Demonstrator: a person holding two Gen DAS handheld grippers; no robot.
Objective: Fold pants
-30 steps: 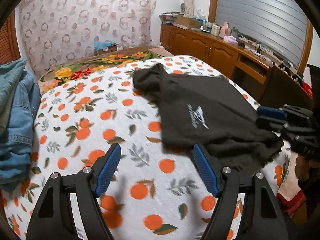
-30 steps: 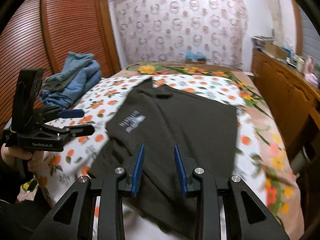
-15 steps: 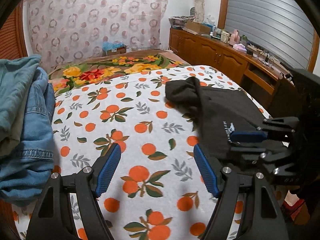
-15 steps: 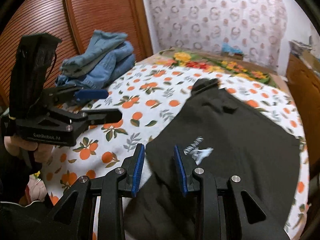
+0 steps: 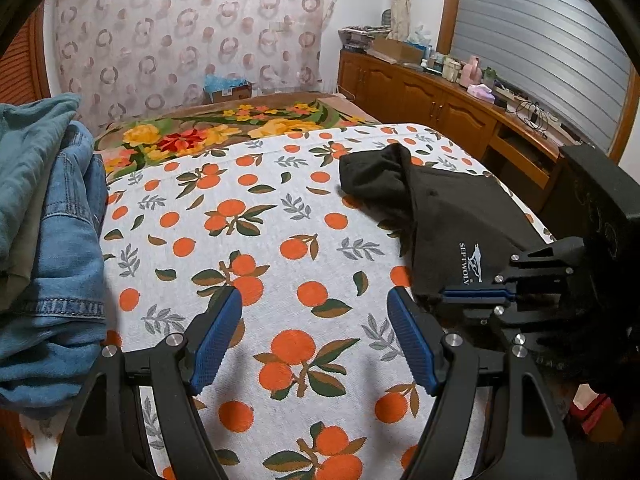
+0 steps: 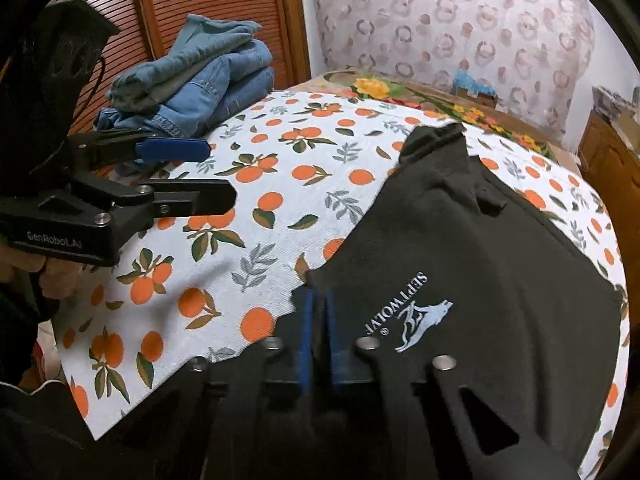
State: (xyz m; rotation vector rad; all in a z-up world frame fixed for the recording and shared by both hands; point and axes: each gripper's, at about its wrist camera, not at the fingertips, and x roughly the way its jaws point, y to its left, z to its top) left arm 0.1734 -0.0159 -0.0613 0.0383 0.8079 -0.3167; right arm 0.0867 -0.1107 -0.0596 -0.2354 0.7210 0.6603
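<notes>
right tongs (image 6: 318, 320) just closed, clamped on pants (image 6: 500, 264) edge by logo | left tongs (image 5: 316, 340) apart, empty over bed (image 5: 280, 248) | pants at bed's right | advice: grip full edge, lift evenly

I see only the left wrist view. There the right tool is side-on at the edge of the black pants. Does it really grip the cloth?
Observer: Yes. From the right wrist view, the right tool is shut on the near edge of the black pants, just left of the logo.
Operator: Do the pants lie flat?
Observer: Mostly flat, spread wide behind the tool; a belt loop shows on the far part.
</notes>
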